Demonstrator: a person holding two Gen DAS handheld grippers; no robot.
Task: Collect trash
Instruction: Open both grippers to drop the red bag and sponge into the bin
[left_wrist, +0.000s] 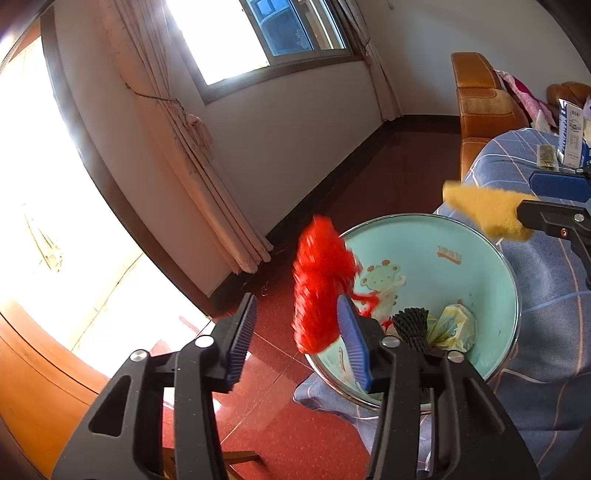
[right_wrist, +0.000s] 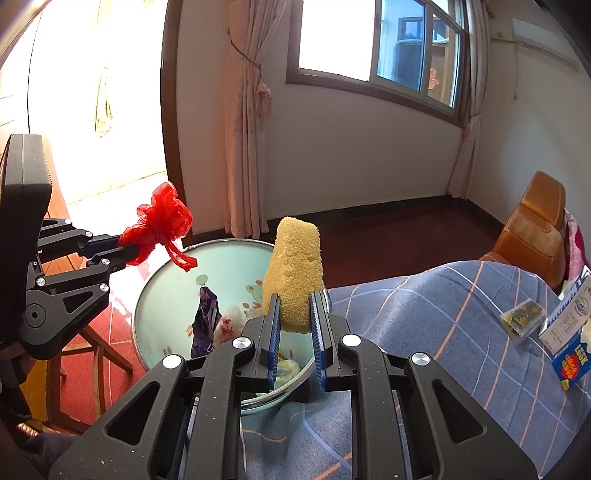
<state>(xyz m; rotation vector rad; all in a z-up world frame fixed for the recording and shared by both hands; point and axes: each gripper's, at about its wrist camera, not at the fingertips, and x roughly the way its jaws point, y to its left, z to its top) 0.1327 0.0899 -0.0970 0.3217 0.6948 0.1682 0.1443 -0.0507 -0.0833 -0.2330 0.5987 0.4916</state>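
My left gripper (left_wrist: 297, 301) is open, its jaws wide apart above the left rim of a pale green enamel basin (left_wrist: 461, 266). A red plastic bag (left_wrist: 319, 280), blurred, hangs between them against the right-hand pad only. In the right wrist view the red bag (right_wrist: 162, 218) sits at the tips of the left gripper (right_wrist: 125, 247), over the basin (right_wrist: 166, 295). My right gripper (right_wrist: 294, 297) is shut on a yellow sponge (right_wrist: 295, 269), upright above the basin's near rim. The sponge (left_wrist: 484, 210) and right gripper (left_wrist: 526, 197) show at right in the left wrist view.
The basin holds a purple wrapper (right_wrist: 205, 321), a black bundle (left_wrist: 412, 325) and crumpled paper (left_wrist: 454, 326). It rests on a blue plaid cloth (right_wrist: 443, 332) carrying a small packet (right_wrist: 522, 319) and cartons (right_wrist: 570, 362). An orange sofa (right_wrist: 535, 229) stands beyond; red floor lies left.
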